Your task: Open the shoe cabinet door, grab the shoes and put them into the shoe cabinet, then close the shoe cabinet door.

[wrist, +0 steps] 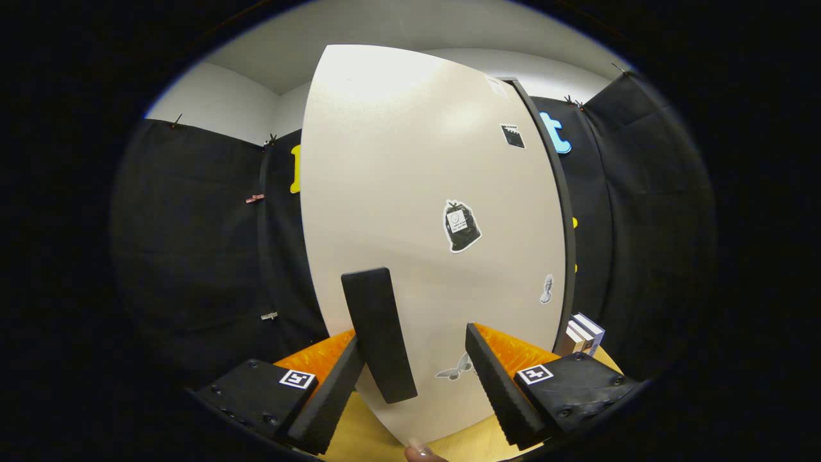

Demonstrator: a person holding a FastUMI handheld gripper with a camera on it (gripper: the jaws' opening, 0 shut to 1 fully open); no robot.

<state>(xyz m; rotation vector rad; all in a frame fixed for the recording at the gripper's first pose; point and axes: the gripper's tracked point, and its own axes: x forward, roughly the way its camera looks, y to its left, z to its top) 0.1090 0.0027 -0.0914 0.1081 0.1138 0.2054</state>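
Observation:
The shoe cabinet's white door stands close in front of me, with a few stickers on it. Its black bar handle runs upright low on the door. My gripper is open around that handle. The handle lies between the fingers, right against the left finger, while a wide gap separates it from the right finger. A dark strip runs along the door's right side. I cannot tell whether the door is ajar.
A light wooden surface lies under the fingers. A person's fingertip shows just below the door's lower corner. Small white and brown boxes stand to the right of the door, beyond the right finger. Black cloth walls enclose both sides.

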